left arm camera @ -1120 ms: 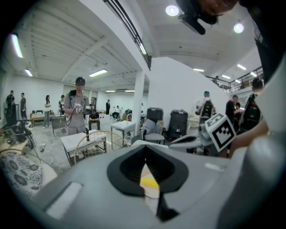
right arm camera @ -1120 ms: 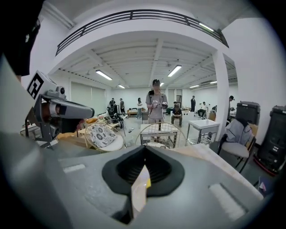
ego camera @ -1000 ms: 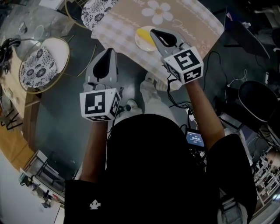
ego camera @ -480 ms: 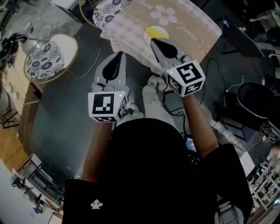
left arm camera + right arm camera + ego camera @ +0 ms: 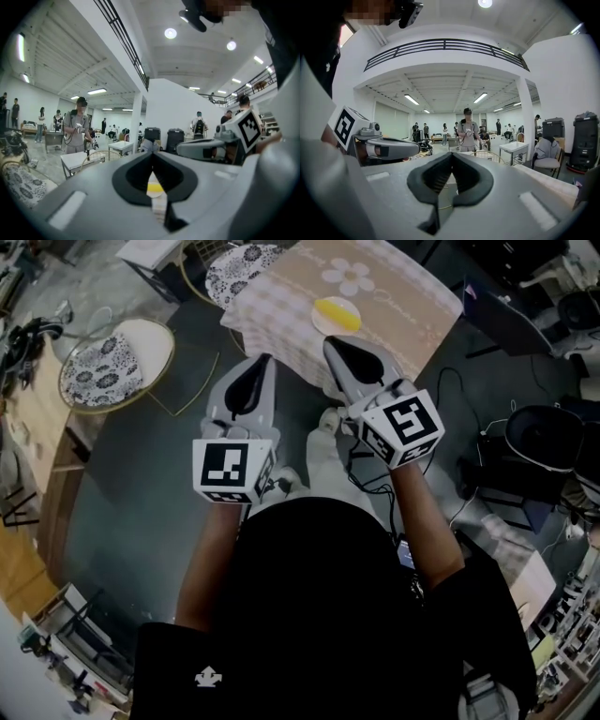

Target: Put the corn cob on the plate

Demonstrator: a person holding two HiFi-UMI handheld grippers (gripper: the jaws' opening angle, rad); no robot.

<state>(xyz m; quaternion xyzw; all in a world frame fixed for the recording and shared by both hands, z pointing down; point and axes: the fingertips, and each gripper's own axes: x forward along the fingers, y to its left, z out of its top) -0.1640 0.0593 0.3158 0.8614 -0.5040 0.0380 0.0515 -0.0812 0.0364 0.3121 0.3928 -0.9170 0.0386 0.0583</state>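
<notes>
1. Corn cob (image 5: 337,312), bright yellow, lies on the white plate (image 5: 327,330) near the middle of the desk (image 5: 424,307), which is covered by a beige checked tablecloth (image 5: 272,306).
2. The left tongs (image 5: 262,362) are clenched with nothing between them. They are held in front of the person's chest, well apart from the desk. In the left gripper view the jaws meet at their tips, and the far-off cob (image 5: 154,188) shows as a yellow patch in the notch below them.
3. The right tongs (image 5: 332,343) are also clenched and empty, level with the left pair. The right gripper view shows only the hall and the people standing in it beyond the closed jaws.
4. Judging by how things lie, the job looks finished: the cob is on the plate, neither pair of tongs touches it, and no step seems to be left.
5. A line of cursive writing (image 5: 389,296) runs beside the printed daisy (image 5: 349,276) on the tablecloth, too small to read.
6. The marker cubes (image 5: 230,470) carry black-and-white square patterns and no words.
7. A small white emblem (image 5: 204,678) on the person's dark shirt is not legible.
</notes>
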